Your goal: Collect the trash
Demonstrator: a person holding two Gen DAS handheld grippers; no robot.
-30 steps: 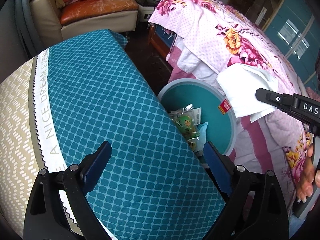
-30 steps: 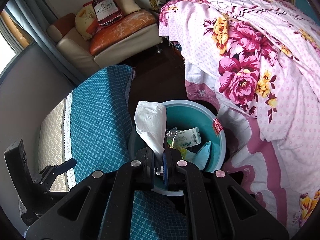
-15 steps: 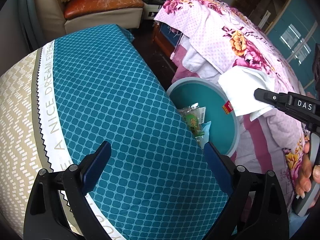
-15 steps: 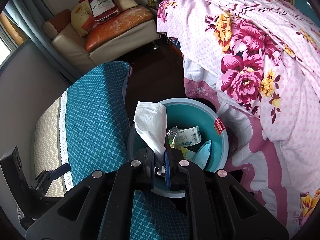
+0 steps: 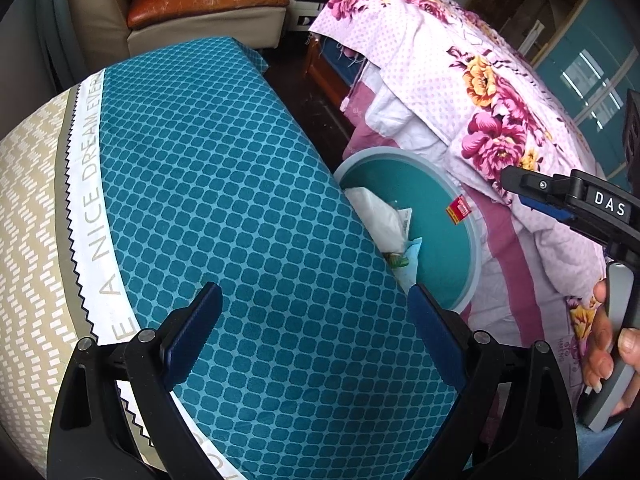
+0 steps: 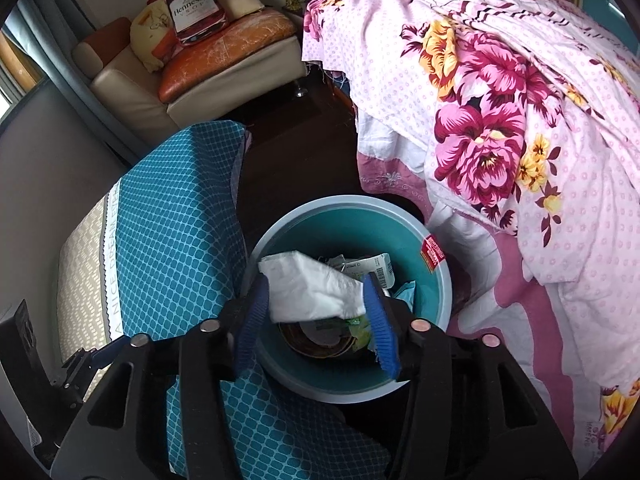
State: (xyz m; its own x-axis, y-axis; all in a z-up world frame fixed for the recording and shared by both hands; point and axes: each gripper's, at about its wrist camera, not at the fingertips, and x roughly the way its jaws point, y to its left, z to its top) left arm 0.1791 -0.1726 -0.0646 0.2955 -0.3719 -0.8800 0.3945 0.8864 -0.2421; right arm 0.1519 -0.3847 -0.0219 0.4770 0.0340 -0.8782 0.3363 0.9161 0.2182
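Release over the bin. The right gripper (image 6: 316, 320) hung above the teal bin (image 6: 440, 280), its jaws just opened about halfway, and the white tissue (image 6: 312, 292) lay loose between them, dropping among wrappers at the bin's 9 o'clock side. The left gripper (image 5: 316, 340) stood wide open and empty over the checked tablecloth (image 5: 208, 184). Good practice: keep the jaws centred until the tissue clears the pads.

A dark floor (image 6: 296, 148) runs between a teal lattice-patterned desk cloth (image 5: 224, 208) and a pink floral bedspread (image 6: 500, 120). A cream leather sofa with an orange cushion (image 6: 224, 46) stands beyond the desk's far edge.
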